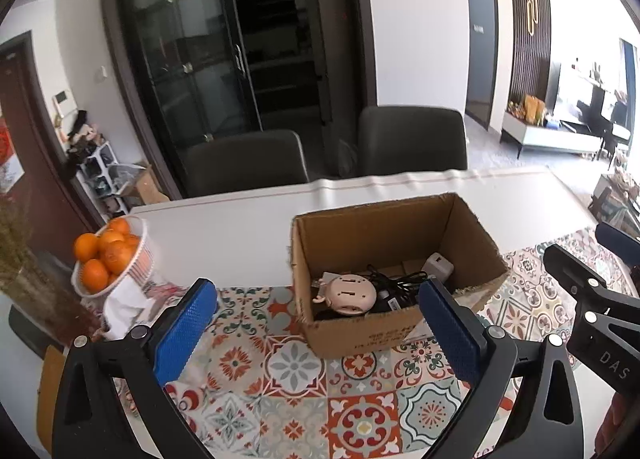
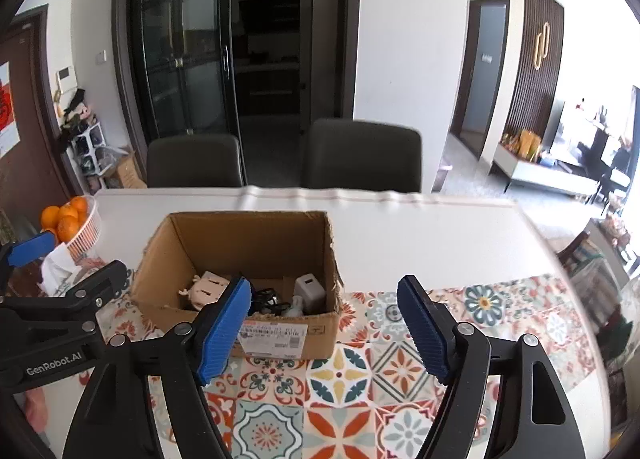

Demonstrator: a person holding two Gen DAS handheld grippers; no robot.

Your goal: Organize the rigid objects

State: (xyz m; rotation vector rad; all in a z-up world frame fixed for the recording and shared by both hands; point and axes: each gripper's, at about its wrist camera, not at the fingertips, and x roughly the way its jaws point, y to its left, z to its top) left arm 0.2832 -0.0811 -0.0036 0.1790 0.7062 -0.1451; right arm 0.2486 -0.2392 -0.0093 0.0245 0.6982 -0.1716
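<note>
An open cardboard box (image 1: 384,333) (image 2: 280,333) stands on the patterned tile mat. Inside it lie a round pink device (image 1: 350,293) (image 2: 206,287), a tangle of black cable (image 1: 394,285) (image 2: 266,299) and a grey adapter (image 1: 438,265) (image 2: 310,291). My left gripper (image 1: 318,323) hangs above the mat just in front of the box, its blue pads wide apart and nothing between them. My right gripper (image 2: 324,325) hovers in front of the box's right corner, open and empty. Each gripper shows at the edge of the other's view.
A white basket of oranges (image 1: 106,255) (image 2: 70,221) sits at the table's left, on a crumpled cloth (image 1: 124,307). Two dark chairs (image 1: 244,161) (image 1: 412,139) stand behind the white table (image 1: 240,227). The tile mat (image 1: 304,387) (image 2: 348,391) covers the near side.
</note>
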